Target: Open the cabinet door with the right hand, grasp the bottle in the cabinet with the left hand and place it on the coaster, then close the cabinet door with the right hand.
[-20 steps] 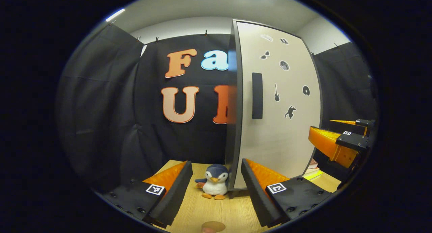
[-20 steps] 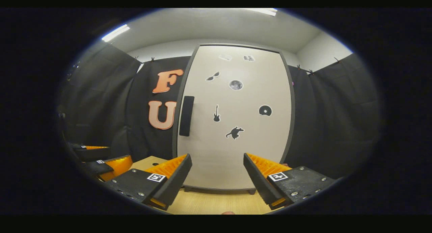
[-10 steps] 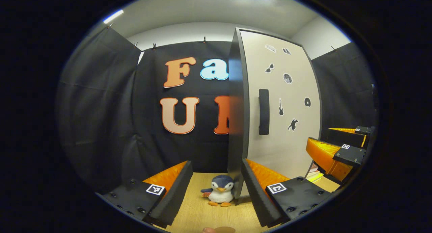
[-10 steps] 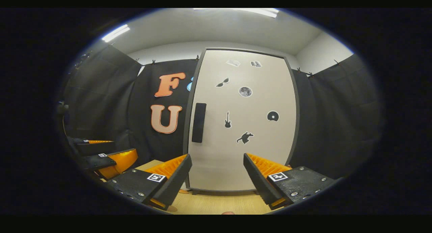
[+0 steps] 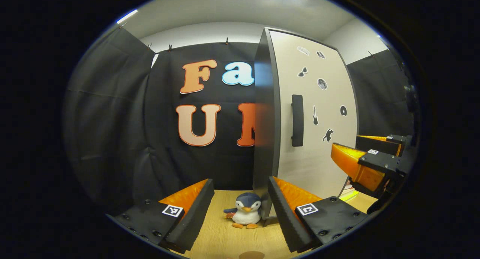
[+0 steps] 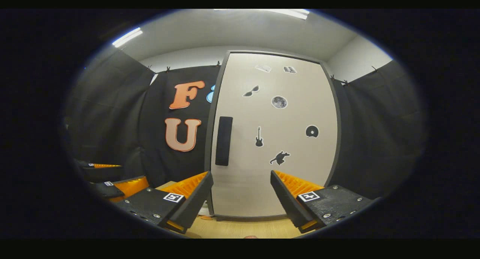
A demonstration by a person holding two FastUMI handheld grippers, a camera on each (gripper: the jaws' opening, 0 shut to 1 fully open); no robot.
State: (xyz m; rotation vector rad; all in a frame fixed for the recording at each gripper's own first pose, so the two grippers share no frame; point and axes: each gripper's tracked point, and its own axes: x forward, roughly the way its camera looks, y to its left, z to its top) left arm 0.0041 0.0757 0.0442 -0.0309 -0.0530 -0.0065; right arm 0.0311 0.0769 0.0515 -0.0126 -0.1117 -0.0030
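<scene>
The tall cabinet stands on the wooden table with its pale door [image 6: 273, 139] closed, stickers scattered across it. A dark vertical handle [image 6: 223, 140] runs near the door's left edge. In the left gripper view the same handle [image 5: 297, 120] sits right of the cabinet's dark side panel [image 5: 264, 120]. My right gripper [image 6: 242, 176] is open, facing the door a short way off. My left gripper [image 5: 240, 184] is open too, pointing at the cabinet's left corner. The right gripper [image 5: 360, 165] shows at the far right there. A round brown coaster [image 5: 251, 255] peeks in at the bottom edge. The bottle is hidden.
A small penguin plush [image 5: 245, 214] stands on the table [image 5: 225, 236] against the cabinet's front left corner. A few books [image 5: 348, 193] lie to the right of the cabinet. The left gripper [image 6: 120, 185] shows at the lower left of the right gripper view.
The right gripper has come a little nearer the door and shifted left, so the handle lies closer to its fingers. The left gripper has pulled back and tilted slightly. The door stays closed.
</scene>
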